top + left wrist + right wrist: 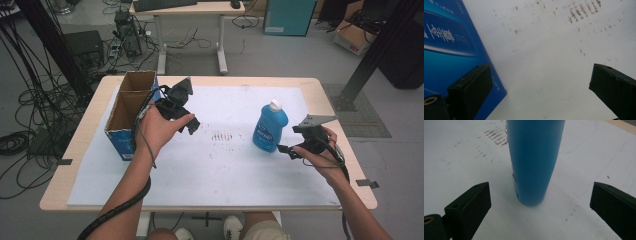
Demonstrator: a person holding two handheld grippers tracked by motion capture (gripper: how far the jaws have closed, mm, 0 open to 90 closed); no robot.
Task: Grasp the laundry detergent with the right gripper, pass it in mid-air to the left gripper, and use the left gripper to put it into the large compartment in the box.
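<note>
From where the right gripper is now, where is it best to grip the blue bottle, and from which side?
Probably the lower body of the blue bottle, approached level from its right, where the right gripper already faces it with open jaws on either side. The bottle stands upright on the white sheet, and its body narrows downward, so the jaws should span it there.

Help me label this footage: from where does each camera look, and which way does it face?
High view: above the person's side, looking forward and down at the table, blue bottle and box; forearms and both grippers show.
Left gripper view: between open jaws, down at the box side.
Right gripper view: between open jaws at the bottle.
All share the white sheet.
</note>
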